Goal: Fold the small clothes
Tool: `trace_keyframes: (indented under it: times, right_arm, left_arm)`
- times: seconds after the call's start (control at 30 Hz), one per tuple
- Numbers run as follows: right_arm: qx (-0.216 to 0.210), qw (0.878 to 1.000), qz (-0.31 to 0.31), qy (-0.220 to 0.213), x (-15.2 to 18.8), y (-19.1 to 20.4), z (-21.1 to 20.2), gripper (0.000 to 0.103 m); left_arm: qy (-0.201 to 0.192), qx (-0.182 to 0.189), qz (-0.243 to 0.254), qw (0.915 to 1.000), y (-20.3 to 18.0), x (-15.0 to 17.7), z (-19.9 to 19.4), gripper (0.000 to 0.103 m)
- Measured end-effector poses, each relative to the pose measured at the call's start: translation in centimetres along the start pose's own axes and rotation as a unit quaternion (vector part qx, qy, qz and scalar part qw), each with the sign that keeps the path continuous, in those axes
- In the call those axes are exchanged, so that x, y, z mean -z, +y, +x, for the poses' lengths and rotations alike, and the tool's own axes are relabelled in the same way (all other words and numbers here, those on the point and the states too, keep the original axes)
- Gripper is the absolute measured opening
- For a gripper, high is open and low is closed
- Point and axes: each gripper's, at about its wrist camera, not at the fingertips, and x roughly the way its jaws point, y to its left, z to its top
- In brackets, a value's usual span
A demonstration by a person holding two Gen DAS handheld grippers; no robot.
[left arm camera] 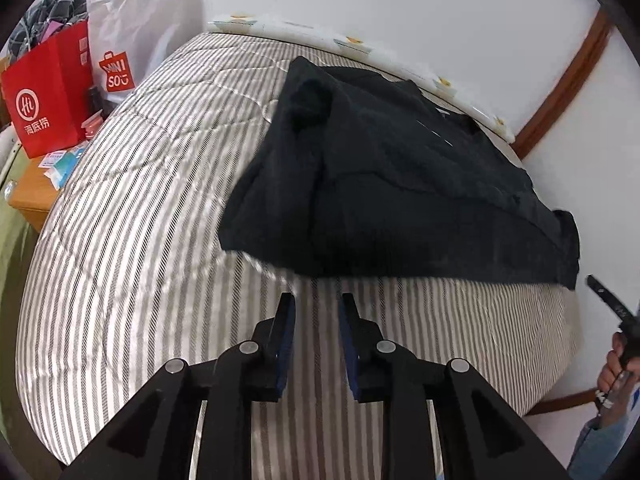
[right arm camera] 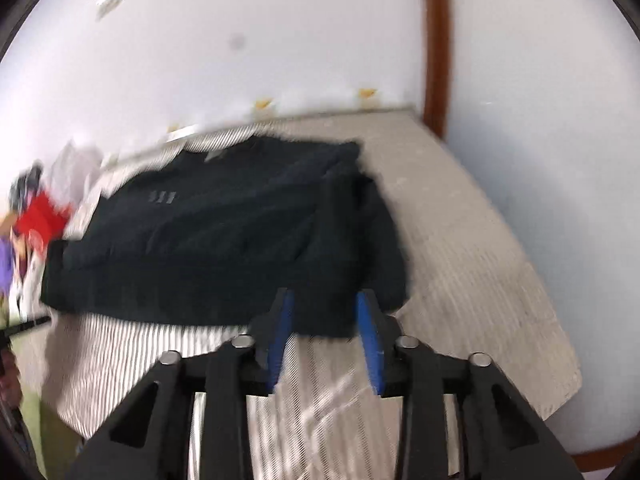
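Note:
A black garment [left arm camera: 380,184] lies partly folded on the striped bed quilt [left arm camera: 140,220], with a sleeve turned in over its left side. My left gripper [left arm camera: 316,298] hovers just short of the garment's near hem, open, with only quilt showing between its blue pads. In the blurred right wrist view the same garment [right arm camera: 220,240] spreads across the bed, and my right gripper [right arm camera: 324,294] sits at its near right corner, open with a clear gap and no cloth pinched. A hand [left arm camera: 616,368] holding the right gripper shows at the far right edge.
A red paper bag [left arm camera: 52,92] and a white shopping bag [left arm camera: 116,68] stand on a wooden nightstand [left arm camera: 32,196] left of the bed. White walls with brown wooden trim [right arm camera: 436,40] close in behind and to the right. The bed's near edge [right arm camera: 520,400] drops off.

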Motion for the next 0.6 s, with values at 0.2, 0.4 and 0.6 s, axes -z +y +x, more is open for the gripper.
trace_keyframes:
  times: [0.2,0.4,0.6]
  right_arm:
    - [-0.023,0.998,-0.019,0.053,2.7,1.9,4.4,0.006]
    - [-0.019,0.998,-0.005,0.054,2.9,1.5,6.7,0.006]
    - [-0.045,0.998,-0.023,0.025,1.7,2.6,5.4,0.006]
  left_arm:
    - [0.007,0.007,0.037,0.9993,-1.2,1.1,-0.6,0.025]
    - [0.019,0.013,0.05,0.9985,-2.1,0.9,0.4,0.025]
    - [0.029,0.017,0.059,0.9977,-3.3,0.0,1.8,0.025]
